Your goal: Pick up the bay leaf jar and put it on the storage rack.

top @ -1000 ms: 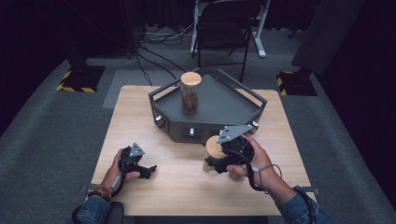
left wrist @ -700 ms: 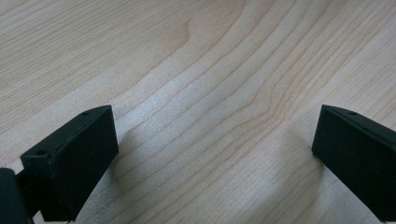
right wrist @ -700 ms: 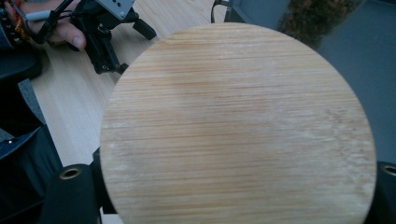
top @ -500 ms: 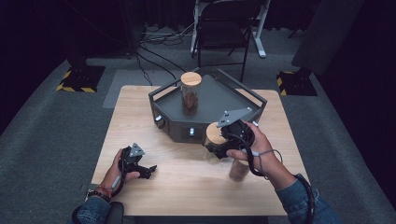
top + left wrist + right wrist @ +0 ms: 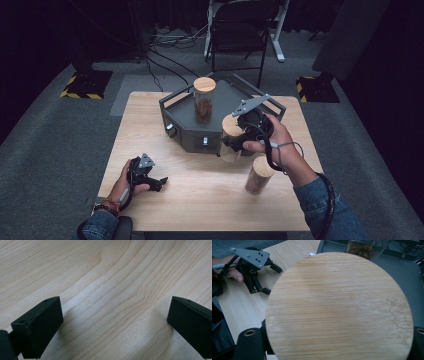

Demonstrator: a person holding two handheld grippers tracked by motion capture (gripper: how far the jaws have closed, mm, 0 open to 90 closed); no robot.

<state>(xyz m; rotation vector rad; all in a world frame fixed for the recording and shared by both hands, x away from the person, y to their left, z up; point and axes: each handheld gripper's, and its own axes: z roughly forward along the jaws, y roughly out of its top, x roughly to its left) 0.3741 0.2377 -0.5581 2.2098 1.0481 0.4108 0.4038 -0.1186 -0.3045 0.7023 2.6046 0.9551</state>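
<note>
Above the table's far right part, just in front of the dark tray [image 5: 175,107], the right gripper [image 5: 239,141] carries a clear jar [image 5: 229,145] with a round wooden lid [image 5: 339,306]. Its jaws pinch the jar just under the lid, clear of the wood below. Glass of this kind is probably stiff, smooth and breakable, so a grip high on the wall below the lid rim looks safest, and the jar should be set down softly. Another jar [image 5: 203,100] with brown contents stands on the tray; a third [image 5: 258,175] stands on the table near the right forearm. Resting on the table, the left gripper [image 5: 159,181] has its jaws spread and empty.
</note>
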